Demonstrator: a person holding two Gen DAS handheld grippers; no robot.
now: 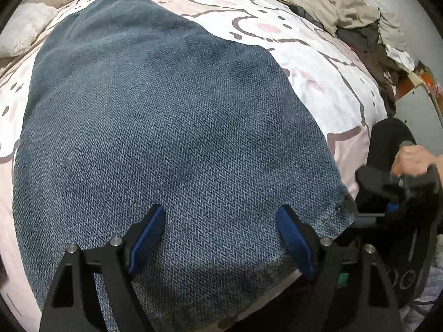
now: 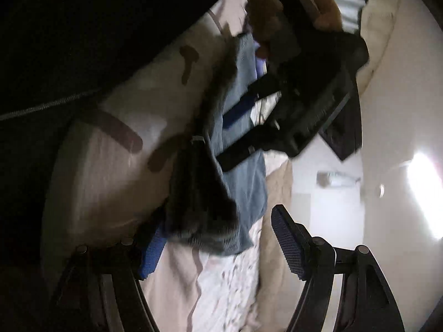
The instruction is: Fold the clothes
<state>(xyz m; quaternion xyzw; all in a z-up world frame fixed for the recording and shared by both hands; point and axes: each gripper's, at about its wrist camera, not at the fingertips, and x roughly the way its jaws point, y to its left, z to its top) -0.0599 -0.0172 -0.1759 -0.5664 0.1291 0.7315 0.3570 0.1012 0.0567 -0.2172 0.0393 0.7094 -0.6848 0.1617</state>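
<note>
A blue knitted garment [image 1: 166, 127] lies spread flat on the patterned bed sheet [image 1: 313, 63]. My left gripper [image 1: 221, 235] is open just above the garment's near hem, with nothing between its blue pads. My right gripper [image 2: 218, 238] is open; the garment's near corner [image 2: 205, 193] hangs just in front of its left pad, and I cannot tell if it touches. The right gripper also shows at the right edge of the left wrist view [image 1: 393, 193], beside the garment's right corner. The left gripper shows in the right wrist view [image 2: 243, 127], over the blue fabric.
A heap of beige and dark clothes [image 1: 351, 19] lies at the bed's far right. A white pillow [image 1: 25, 27] sits at the far left. The bed edge drops off at the right, with a wall and bright light [image 2: 423, 193] beyond.
</note>
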